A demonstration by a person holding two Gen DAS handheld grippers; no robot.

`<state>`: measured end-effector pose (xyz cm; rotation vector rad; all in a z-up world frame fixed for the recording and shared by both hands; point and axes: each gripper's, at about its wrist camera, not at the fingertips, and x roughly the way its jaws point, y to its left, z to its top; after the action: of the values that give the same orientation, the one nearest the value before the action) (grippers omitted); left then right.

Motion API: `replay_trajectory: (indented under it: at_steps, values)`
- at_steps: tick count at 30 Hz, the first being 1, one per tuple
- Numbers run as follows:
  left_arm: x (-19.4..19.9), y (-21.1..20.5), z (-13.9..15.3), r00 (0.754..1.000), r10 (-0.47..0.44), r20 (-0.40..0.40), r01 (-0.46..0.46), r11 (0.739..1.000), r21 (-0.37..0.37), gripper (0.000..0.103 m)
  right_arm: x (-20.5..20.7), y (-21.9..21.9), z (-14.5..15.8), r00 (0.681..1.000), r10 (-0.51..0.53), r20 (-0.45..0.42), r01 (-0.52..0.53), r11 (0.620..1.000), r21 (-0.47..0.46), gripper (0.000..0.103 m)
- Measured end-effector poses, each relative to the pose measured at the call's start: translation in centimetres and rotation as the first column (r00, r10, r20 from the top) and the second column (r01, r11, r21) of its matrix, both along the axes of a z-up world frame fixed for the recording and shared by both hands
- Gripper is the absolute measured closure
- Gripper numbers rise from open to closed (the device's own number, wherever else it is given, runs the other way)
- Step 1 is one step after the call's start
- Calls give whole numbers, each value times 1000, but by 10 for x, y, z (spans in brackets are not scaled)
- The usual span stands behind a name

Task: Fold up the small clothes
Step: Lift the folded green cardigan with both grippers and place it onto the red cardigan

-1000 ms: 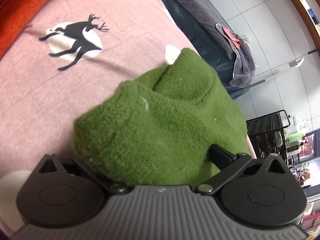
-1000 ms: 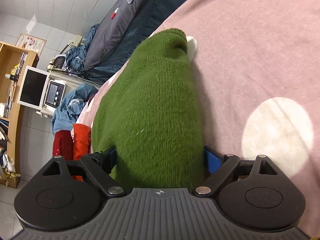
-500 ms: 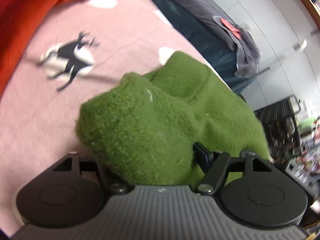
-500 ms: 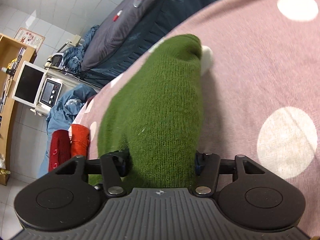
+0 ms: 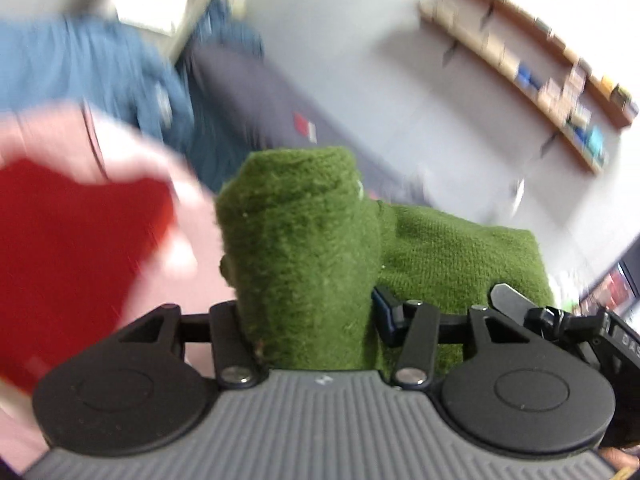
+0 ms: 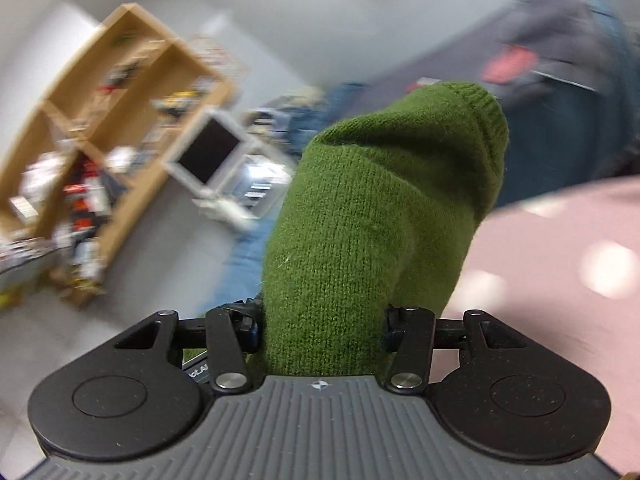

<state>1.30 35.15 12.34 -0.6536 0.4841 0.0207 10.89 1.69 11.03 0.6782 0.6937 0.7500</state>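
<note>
Fingers (image 5: 386, 312) mostly buried under green knit (image 5: 304, 256); shelf (image 6: 120, 128), red cloth (image 5: 76, 248) blurred beyond detail.

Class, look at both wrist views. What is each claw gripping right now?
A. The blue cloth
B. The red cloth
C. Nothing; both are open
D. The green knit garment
D: the green garment sits pinched in the left claw, and the same green knit is pinched in the right claw.
</note>
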Motion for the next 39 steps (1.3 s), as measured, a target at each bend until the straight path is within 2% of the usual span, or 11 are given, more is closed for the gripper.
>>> replay_trajectory:
  at_steps: [4, 8, 11, 15, 17, 19, 22, 27, 31, 35, 39]
  values:
    - [-46, 62, 60, 985, 144, 92, -156, 977, 147, 53, 25, 67, 33, 986, 162, 37, -166, 968, 189, 19]
    - [-73, 115, 66, 959, 275, 69, -284, 930, 232, 46, 49, 147, 21, 951, 309, 9, -297, 906, 301, 17]
    - [-68, 151, 21, 943, 325, -71, -306, 932, 195, 33, 61, 200, -17, 928, 371, -15, -356, 901, 249, 14]
    - [-51, 183, -79, 874, 288, -392, -270, 958, 101, 26, 78, 247, -106, 889, 373, -265, -382, 924, 18, 12]
    - [-67, 192, -107, 904, 275, -326, -297, 955, -17, 0, 71, 238, -137, 902, 306, -304, -330, 944, -29, 11]
    - [-78, 195, -113, 920, 280, -274, -313, 946, -83, 0, 66, 219, -146, 913, 262, -311, -258, 965, 56, 12]
    - [-76, 195, -107, 914, 273, -301, -309, 948, -78, 0, 58, 212, -133, 918, 258, -300, -259, 965, 38, 12]
    - [-91, 213, -113, 905, 307, -293, -376, 901, -217, 0, 70, 228, -131, 920, 241, -310, -252, 968, 4, 12]
    - [-108, 225, -107, 872, 376, -313, -431, 893, -128, 0, 68, 226, -131, 914, 225, -338, -237, 972, 6, 0]
    - [-105, 238, -112, 849, 352, -395, -405, 912, -59, 0, 67, 221, -121, 908, 260, -328, -284, 959, -26, 0]
    - [-117, 237, -95, 809, 404, -428, -448, 894, -3, 0, 61, 217, -99, 930, 249, -270, -291, 948, -130, 0]
